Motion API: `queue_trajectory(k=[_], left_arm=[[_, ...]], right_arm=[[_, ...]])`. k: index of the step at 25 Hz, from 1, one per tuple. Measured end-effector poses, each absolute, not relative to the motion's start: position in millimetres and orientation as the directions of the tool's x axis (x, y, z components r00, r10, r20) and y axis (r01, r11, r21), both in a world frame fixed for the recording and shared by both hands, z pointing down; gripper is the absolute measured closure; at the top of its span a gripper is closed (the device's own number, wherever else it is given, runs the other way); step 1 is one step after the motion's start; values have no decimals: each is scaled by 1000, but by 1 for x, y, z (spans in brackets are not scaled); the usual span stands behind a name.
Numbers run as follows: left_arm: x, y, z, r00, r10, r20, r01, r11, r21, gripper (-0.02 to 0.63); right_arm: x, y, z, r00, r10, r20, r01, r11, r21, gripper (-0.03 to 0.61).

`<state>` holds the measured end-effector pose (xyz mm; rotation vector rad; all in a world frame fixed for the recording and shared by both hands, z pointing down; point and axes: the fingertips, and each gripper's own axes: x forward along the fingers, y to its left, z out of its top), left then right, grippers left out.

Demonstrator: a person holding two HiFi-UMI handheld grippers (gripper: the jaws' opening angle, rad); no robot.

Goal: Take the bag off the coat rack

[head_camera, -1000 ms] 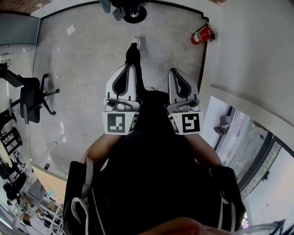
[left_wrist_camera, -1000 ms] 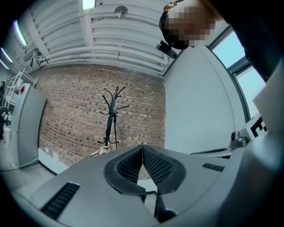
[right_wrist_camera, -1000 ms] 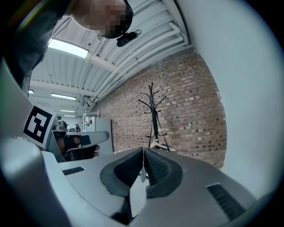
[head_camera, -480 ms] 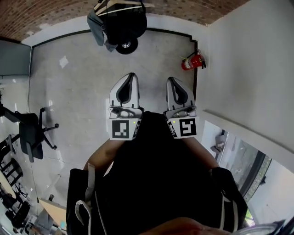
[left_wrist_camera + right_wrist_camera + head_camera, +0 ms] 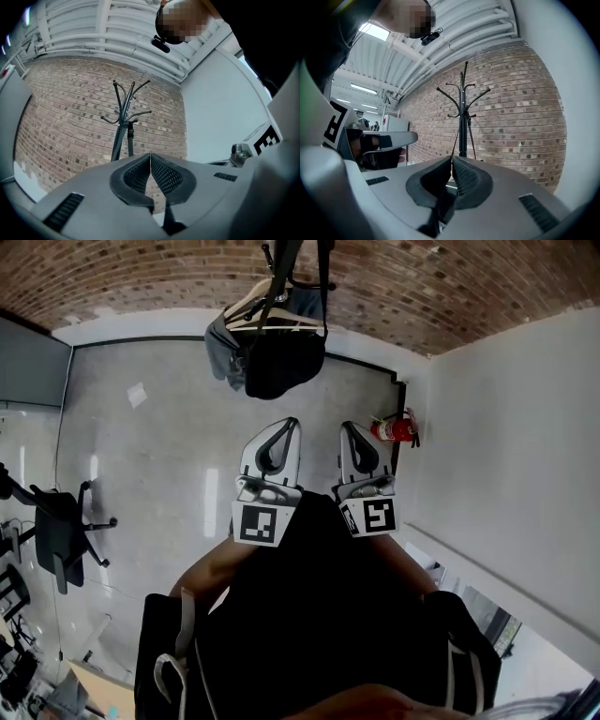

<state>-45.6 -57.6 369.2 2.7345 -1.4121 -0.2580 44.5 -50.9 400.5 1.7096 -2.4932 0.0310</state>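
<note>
A black coat rack [image 5: 281,268] stands against the brick wall at the top of the head view. A dark bag [image 5: 281,362] with pale straps hangs from it, next to a grey garment [image 5: 220,348]. My left gripper [image 5: 289,425] and right gripper [image 5: 348,427] are held side by side, pointing at the rack, well short of the bag. Both are shut with nothing between the pads. The left gripper view shows the rack's hooks [image 5: 124,112] above the closed left gripper [image 5: 150,157]. In the right gripper view the rack [image 5: 462,117] rises above the closed right gripper [image 5: 451,161]. The jaws hide the bag in both gripper views.
A red fire extinguisher [image 5: 394,429] sits in the corner by the white wall [image 5: 506,427] on the right. An office chair [image 5: 61,535] stands at the left. A scrap of paper [image 5: 139,395] lies on the grey concrete floor [image 5: 159,465].
The head view has swung up and closer to the wall, so the rack and hanging bag now show fully. Both grippers stayed shut and side by side.
</note>
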Motion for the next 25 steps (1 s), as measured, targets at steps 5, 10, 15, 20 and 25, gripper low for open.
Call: queue_trajectory(k=[5,10,15,20,25], left_arm=[[-53,-101,366,577,-810,-105,-808,-585,67,594],[-44,-134,371,521,-852,-36,-850,-523,65,592],[-27,-162,370,476,-880,-4,-874,-473,115,592],[-30,-193,359,409,-911,-60,-905,-413,102,592],[-33,-214,355,374,-926,-52,-919,-378,113,592]], right_arm=[[43,-108,391,-338,-939,57,-940,340,28,557],[53,-138,391,-376,-923,75,-926,378,8,557],[61,-167,382,-451,-889,77,-891,453,13,557],[70,-201,370,-466,-884,42,-881,468,65,557],[69,-226,362,-489,-872,15,-869,489,74,555]])
